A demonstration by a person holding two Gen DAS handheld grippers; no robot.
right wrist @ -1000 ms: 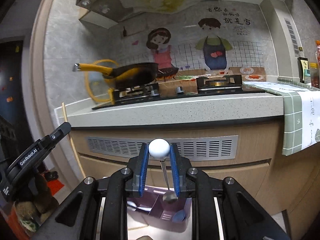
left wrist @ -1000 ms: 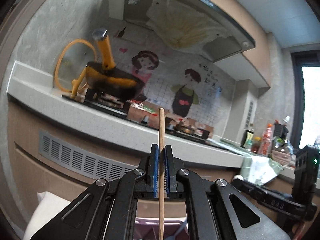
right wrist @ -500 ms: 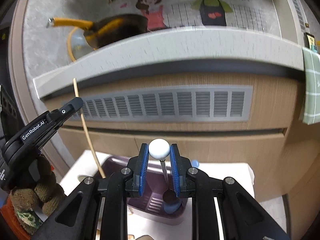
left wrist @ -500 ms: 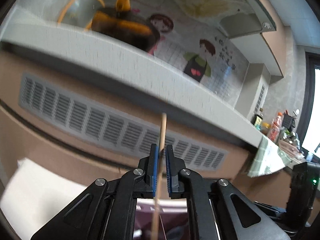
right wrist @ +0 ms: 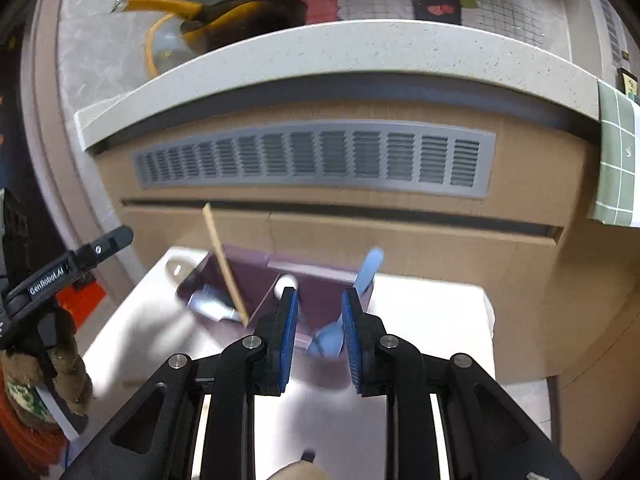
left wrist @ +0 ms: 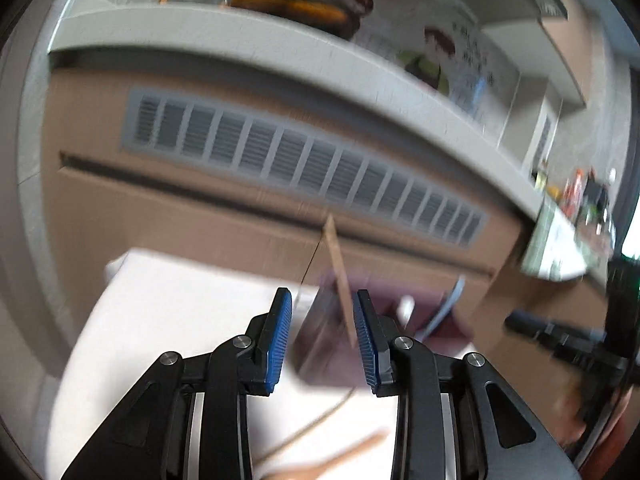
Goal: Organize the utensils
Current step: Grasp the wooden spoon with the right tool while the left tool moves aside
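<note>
Purple plastic utensil holder stands on a white table low in front of the kitchen cabinet. Inside its left compartment a wooden chopstick leans, tip down in the near corner, top tilted away to the left. The left gripper hovers just above the holder; its blue pads have just been opening and now stand apart, the chopstick loose between them, close to the right pad. The right gripper is also parted, having just widened, over the holder's right side. A white ball-topped spoon sits in the holder just beyond its left pad, a blue spoon leaning in the right compartment
</note>
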